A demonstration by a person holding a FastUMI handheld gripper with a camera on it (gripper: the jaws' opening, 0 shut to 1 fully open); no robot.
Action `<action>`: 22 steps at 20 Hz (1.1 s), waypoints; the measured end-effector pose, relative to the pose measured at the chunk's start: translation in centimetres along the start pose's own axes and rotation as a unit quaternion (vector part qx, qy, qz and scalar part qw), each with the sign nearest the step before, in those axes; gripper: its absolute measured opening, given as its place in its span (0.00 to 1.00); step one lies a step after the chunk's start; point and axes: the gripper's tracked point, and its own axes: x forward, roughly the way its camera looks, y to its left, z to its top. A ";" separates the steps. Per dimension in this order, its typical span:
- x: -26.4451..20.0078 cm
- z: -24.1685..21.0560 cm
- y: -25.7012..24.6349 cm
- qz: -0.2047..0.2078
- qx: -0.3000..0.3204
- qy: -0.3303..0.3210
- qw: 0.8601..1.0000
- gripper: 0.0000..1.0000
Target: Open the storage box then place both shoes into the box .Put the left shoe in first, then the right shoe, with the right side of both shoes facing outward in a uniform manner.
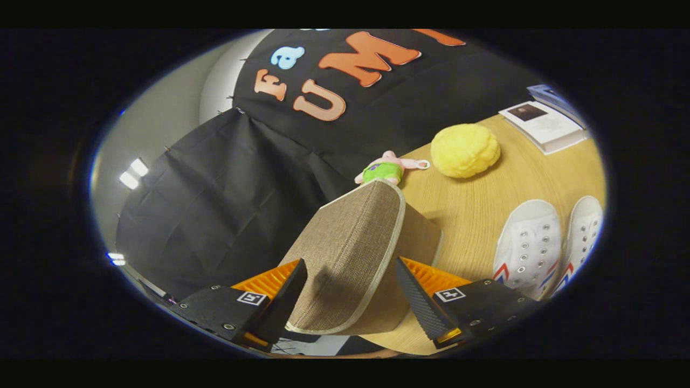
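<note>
Two fingers of my gripper [350, 291] straddle the box lid [345, 258], spread apart, no squeeze visible. Lid looks tilted up for opening. Both shoes [531, 245] wait on the table [517, 178] beside it.

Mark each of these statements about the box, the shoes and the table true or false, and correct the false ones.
1. The storage box lies between the fingers of the hand-held gripper. True.
2. Both white shoes are already inside the box. False: they stand on the wooden table beside it.
3. A yellow plush ball sits beyond the box. True.
4. The gripper's fingers are pressed together. False: they stand apart, either side of the box.
5. A small pink and green toy lies just behind the box. True.
</note>
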 end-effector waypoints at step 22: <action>-1.0 2.8 2.0 0.089 0.106 -0.061 0.989 0.72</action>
